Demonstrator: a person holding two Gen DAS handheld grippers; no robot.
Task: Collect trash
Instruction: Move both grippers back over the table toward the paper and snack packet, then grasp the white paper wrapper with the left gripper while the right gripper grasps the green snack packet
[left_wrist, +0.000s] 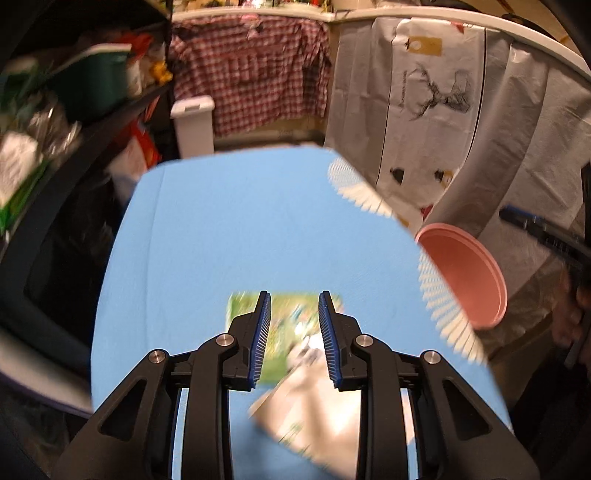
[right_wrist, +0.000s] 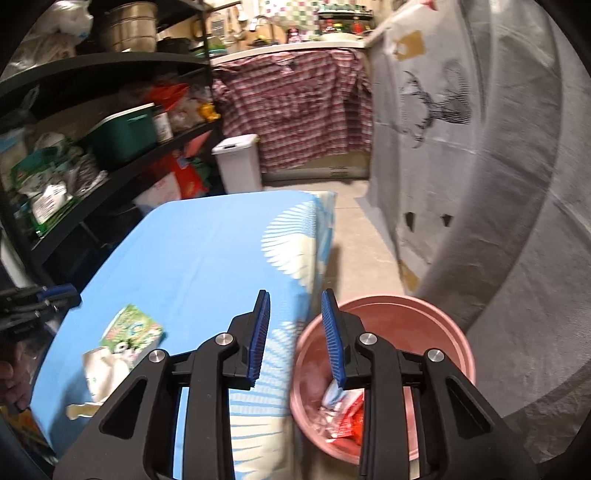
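Note:
A green printed packet (left_wrist: 288, 332) and a torn beige carton (left_wrist: 314, 406) lie on the blue table (left_wrist: 221, 229). My left gripper (left_wrist: 294, 295) hovers just over them, open, nothing pinched between its blue pads. In the right wrist view the same packet (right_wrist: 133, 328) and carton (right_wrist: 99, 373) sit at the table's near left. A pink bucket (right_wrist: 424, 310) stands on the floor beside the table, with red and white wrappers (right_wrist: 343, 410) inside. Over its near rim my right gripper (right_wrist: 294, 293) is open and empty. The bucket (left_wrist: 469, 273) also shows at the right of the left wrist view.
A black shelf rack (right_wrist: 110, 129) packed with goods runs along the table's left side. A white lidded bin (right_wrist: 240, 166) and a checked cloth (right_wrist: 295, 110) are at the back. A grey sheet with a stag print (right_wrist: 443, 110) hangs on the right.

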